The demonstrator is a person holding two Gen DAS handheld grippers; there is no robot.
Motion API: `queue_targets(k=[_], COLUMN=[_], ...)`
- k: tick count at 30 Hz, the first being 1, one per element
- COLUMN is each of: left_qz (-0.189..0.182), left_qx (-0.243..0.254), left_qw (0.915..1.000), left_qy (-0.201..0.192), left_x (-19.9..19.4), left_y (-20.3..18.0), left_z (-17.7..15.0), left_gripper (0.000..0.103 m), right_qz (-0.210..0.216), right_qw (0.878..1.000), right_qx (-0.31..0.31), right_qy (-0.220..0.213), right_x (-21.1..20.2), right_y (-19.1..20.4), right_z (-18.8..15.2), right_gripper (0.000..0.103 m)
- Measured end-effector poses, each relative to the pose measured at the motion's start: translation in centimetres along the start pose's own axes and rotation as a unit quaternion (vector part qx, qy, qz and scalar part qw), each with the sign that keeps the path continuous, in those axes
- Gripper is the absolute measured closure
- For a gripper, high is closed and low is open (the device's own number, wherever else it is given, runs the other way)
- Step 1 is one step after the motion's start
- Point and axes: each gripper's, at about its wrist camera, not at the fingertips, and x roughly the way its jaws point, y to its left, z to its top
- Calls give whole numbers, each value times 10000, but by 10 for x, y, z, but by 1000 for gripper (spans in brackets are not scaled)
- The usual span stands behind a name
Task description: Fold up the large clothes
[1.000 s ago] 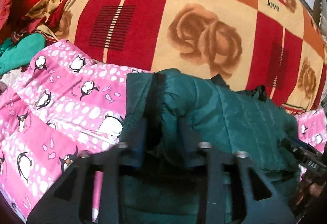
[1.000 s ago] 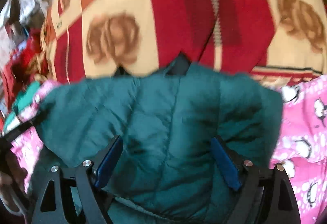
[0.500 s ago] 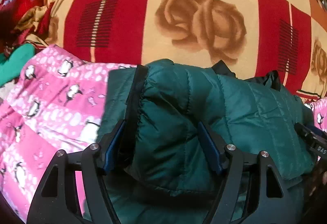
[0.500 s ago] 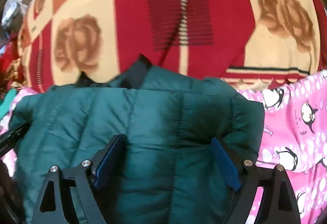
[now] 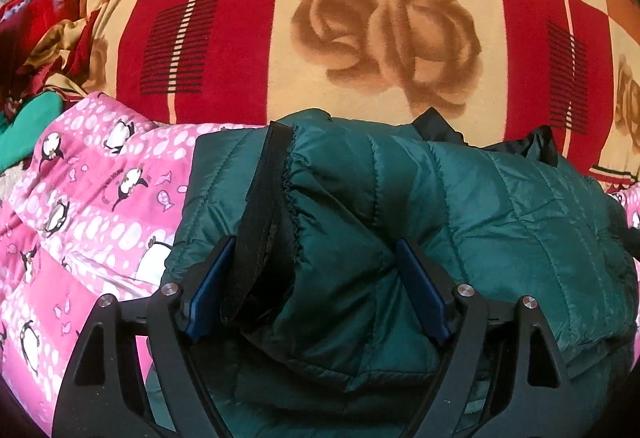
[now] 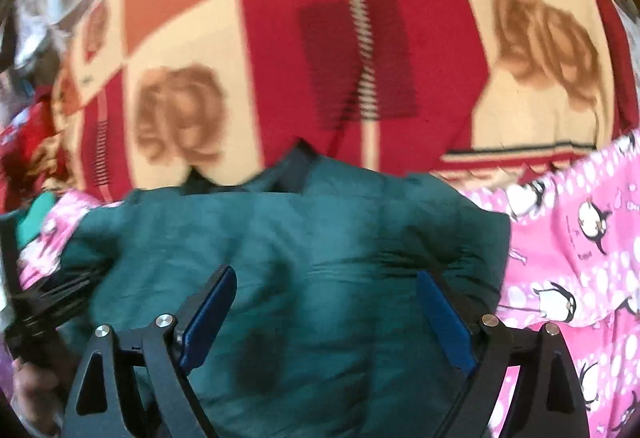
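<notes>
While folded on the pink penguin sheet (image 5: 100, 198) | green puffer jacket (image 5: 460, 206): soft, slippery, springy; best pinched at seams | left gripper (image 5: 316, 290), right gripper (image 6: 326, 322): spread wide, nothing clamped.

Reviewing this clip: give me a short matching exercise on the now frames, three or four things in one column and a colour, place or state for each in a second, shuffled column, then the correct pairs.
Column 1
1. puffer jacket
2. penguin quilt
3. rose blanket
4. left tool

Column 2
A. pink with white spots, lying under the garment
B. open, fingers either side of a black-edged fold
C. dark green, quilted
D. red and cream squares with the word "love"

Pairs: 1-C, 2-A, 3-D, 4-B
</notes>
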Motion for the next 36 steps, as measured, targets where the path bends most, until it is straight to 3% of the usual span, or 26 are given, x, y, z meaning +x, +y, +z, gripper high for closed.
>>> queue_targets(k=[4, 9, 12, 17, 22, 28, 36], left_qz=[17, -47, -17, -12, -5, -6, 6], left_qx=[17, 8, 29, 27, 33, 44, 105], left_qw=[10000, 10000, 10000, 10000, 10000, 9999, 9999], left_qy=[-34, -56, -74, -87, -91, -94, -114], left_x=[0, 0, 0, 0, 0, 0, 1], left_y=[-1, -1, -2, -2, -2, -2, -3], left_z=[-1, -3, -3, -4, -5, -5, -6], left_gripper=[21, 18, 18, 18, 18, 17, 14], right_qz=[181, -103, -85, 5, -242, -492, -359], right_qw=[9988, 9964, 9968, 9983, 9995, 9983, 9971], right_qx=[-393, -602, -567, -403, -172, 28, 412], right_qy=[219, 580, 551, 411, 100, 309, 526], right_x=[3, 41, 40, 15, -4, 13, 33], right_y=[27, 41, 37, 24, 1, -23, -42], right_z=[-9, -32, -32, -27, -23, -27, -39], right_gripper=[13, 12, 12, 12, 12, 12, 5])
